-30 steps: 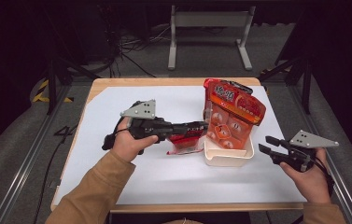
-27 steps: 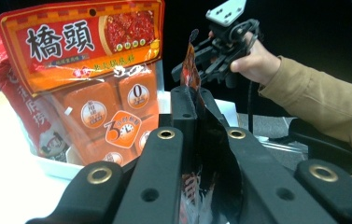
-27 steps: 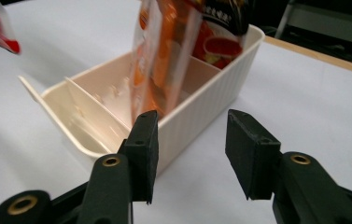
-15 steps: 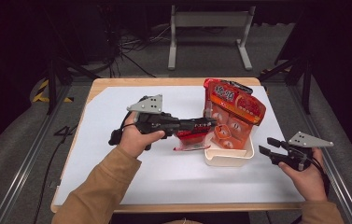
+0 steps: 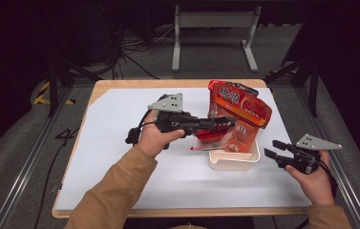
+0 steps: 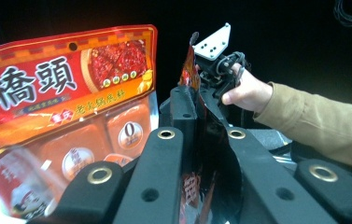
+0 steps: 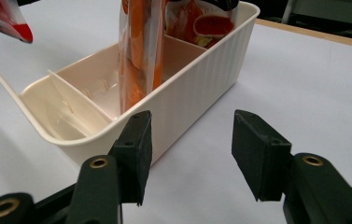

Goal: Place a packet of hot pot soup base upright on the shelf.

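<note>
The left gripper (image 5: 225, 123) is clamped tight on a small red sachet (image 5: 211, 136), held in the air just left of the bin (image 5: 232, 160) and above its near-left corner. The bin, a cream ribbed box with dividers, stands right of centre on the bench (image 5: 120, 143). A big orange pouch (image 5: 239, 107) already stands upright in it, leaning over its far end. So I judge the packing partly done: one pouch is in, and the sachet has yet to go into a compartment. The pouch's red label (image 6: 61, 84) reads 橋頭 in large characters, with smaller writing below that I can't make out. Right of the bin, the right gripper (image 5: 270, 149) has just been opening; its jaws stand wide and empty, aimed at the bin's side wall.
</note>
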`<control>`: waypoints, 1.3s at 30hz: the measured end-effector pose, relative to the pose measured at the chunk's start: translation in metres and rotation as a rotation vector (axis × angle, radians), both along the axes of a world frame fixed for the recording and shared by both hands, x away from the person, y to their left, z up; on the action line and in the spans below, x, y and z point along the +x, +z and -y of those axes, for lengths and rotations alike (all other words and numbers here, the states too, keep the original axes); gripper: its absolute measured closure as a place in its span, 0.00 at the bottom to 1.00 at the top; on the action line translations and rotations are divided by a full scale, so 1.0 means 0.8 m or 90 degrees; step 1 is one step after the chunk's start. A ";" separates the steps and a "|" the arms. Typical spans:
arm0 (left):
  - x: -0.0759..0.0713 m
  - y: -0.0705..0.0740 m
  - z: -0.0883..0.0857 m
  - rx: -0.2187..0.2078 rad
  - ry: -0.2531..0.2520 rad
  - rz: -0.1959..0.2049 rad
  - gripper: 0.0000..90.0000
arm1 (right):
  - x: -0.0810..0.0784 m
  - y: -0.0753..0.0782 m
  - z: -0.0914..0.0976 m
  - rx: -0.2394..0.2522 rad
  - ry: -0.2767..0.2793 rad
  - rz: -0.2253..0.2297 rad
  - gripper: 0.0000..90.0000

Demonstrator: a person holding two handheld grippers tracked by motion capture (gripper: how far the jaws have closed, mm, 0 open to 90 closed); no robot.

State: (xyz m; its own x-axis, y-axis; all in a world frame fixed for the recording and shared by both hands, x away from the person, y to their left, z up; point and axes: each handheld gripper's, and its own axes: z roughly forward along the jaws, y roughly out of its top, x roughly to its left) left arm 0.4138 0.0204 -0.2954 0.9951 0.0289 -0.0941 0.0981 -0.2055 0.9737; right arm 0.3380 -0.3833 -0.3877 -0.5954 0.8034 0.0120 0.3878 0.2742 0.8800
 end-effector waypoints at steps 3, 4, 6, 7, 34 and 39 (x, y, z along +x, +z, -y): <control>0.001 0.000 0.009 0.003 -0.002 0.000 1.00 | 0.000 0.000 0.000 0.000 0.001 -0.002 0.53; 0.001 0.000 0.013 0.006 -0.002 0.003 1.00 | 0.000 -0.001 0.000 -0.002 0.000 -0.004 0.53; 0.002 0.000 0.017 0.004 -0.007 0.006 1.00 | 0.000 -0.001 0.000 -0.004 -0.001 -0.008 0.53; 0.002 0.000 0.019 0.002 -0.009 0.007 1.00 | 0.001 -0.002 0.001 -0.004 -0.002 -0.009 0.52; 0.008 -0.020 0.083 0.010 -0.031 0.013 0.99 | 0.006 -0.007 0.004 -0.005 -0.009 -0.014 0.49; 0.007 -0.026 0.091 0.013 -0.037 0.012 0.99 | 0.006 -0.007 0.005 -0.003 -0.010 -0.014 0.49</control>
State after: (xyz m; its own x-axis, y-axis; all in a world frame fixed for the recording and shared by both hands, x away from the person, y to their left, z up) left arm 0.4195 -0.0521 -0.3159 0.9968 -0.0270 -0.0746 0.0664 -0.2297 0.9710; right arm 0.3428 -0.3875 -0.3931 -0.5827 0.8124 0.0212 0.4106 0.2717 0.8704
